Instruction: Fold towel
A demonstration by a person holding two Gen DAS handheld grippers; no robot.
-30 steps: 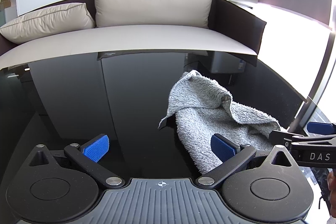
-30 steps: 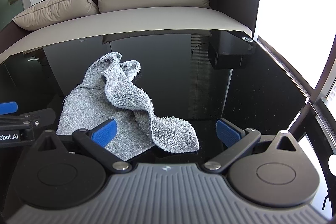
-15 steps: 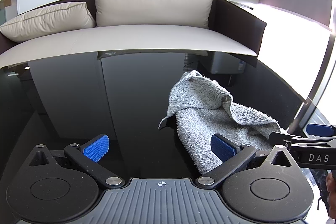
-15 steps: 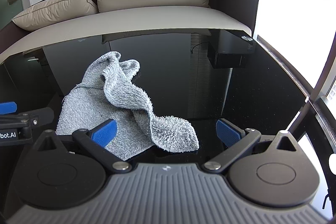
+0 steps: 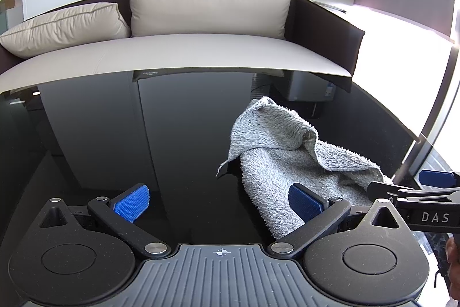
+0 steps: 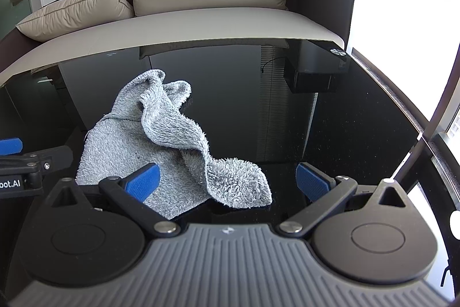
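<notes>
Left wrist view: grey terry towel (image 5: 290, 163) lies crumpled on the glossy black tabletop (image 5: 143, 134), right of centre, one flap thrown back over the body and a thin corner sticking out to the left, seemingly lifted a little off the glass. Left hand-held gripper (image 5: 218, 199) hangs low with its blue pads spread wide and nothing between them; the right-side pad sits over the towel's near edge, contact hard to judge from here. The other tool's black finger shows at the right margin, just beside the towel. Right wrist view: same towel (image 6: 161, 151) sits left of centre, a ridge running from a bunched far end down to a fluffy lobe at the near right. Right hand-held gripper (image 6: 227, 181) is also spread and empty, the left pad over the flat near part, the lobe lying between the pads. Handling, as judged: light, limp, thick pile, no stiffness, so any lifted part will droop and drag the rest; the pile should grip the ribbed pads well, while the slick tabletop lets the cloth slide rather than stay put. Best holds look like the hemmed corners, the jutting left corner for one tool and the near lobe for the other, pinching a single layer to spread it flat first.
</notes>
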